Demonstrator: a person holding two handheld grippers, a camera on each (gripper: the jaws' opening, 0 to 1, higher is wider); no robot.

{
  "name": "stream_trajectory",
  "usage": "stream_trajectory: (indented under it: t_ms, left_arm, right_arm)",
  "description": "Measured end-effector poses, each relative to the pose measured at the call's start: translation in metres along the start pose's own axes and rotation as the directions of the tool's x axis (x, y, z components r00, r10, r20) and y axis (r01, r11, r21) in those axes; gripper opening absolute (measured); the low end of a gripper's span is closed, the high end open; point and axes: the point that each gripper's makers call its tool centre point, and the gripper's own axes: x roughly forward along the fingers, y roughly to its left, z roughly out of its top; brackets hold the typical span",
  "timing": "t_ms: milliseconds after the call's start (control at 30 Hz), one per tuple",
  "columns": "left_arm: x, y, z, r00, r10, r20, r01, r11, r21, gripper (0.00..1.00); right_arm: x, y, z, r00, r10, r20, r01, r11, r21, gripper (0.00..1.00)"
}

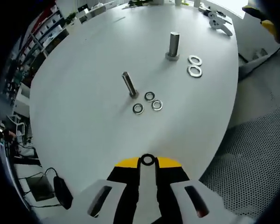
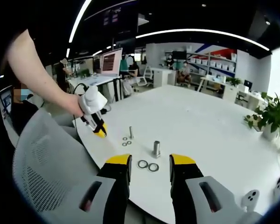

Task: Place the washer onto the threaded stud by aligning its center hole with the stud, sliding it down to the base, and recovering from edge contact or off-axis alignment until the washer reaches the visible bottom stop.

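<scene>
My left gripper pinched a small shiny steel washer at its tips, well short of the thin stud. My right gripper stood wide, holding nothing.

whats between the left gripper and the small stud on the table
In the left gripper view, three small washers lie just short of the small stud; otherwise bare white table before the left gripper.

The left gripper, its yellow-tipped jaws pinched on a small metal washer, hangs above a white oval table. Ahead stand a slim threaded stud with three small loose washers beside it, and a thicker bolt with two larger washers.
</scene>
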Motion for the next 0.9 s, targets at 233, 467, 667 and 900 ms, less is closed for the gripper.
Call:
stream_trajectory:
  t_ms: [233,467,667,900]
  left_arm:
    - [-0.008,0.008,0.026,0.998,0.023,0.054,-0.024,0.999,0.027,0.1]
    - [-0.018,0.018,0.053,0.993,0.042,0.107,-0.046,0.998,0.034,0.1]
    - [-0.023,0.022,0.08,0.989,0.048,0.142,-0.057,0.997,0.06,0.1]
    - [-0.021,0.022,0.096,0.988,0.045,0.148,-0.058,0.995,0.085,0.1]
  right_arm:
    - [0.0,0.0,0.001,1.0,-0.001,0.003,0.001,1.0,0.0,0.34]
    - [-0.001,0.0,0.001,1.0,-0.001,0.004,0.001,1.0,0.001,0.34]
    - [-0.001,0.0,0.001,1.0,-0.002,0.005,0.002,1.0,0.001,0.34]
    - [-0.001,-0.001,0.001,1.0,-0.005,0.008,0.005,1.0,0.003,0.34]
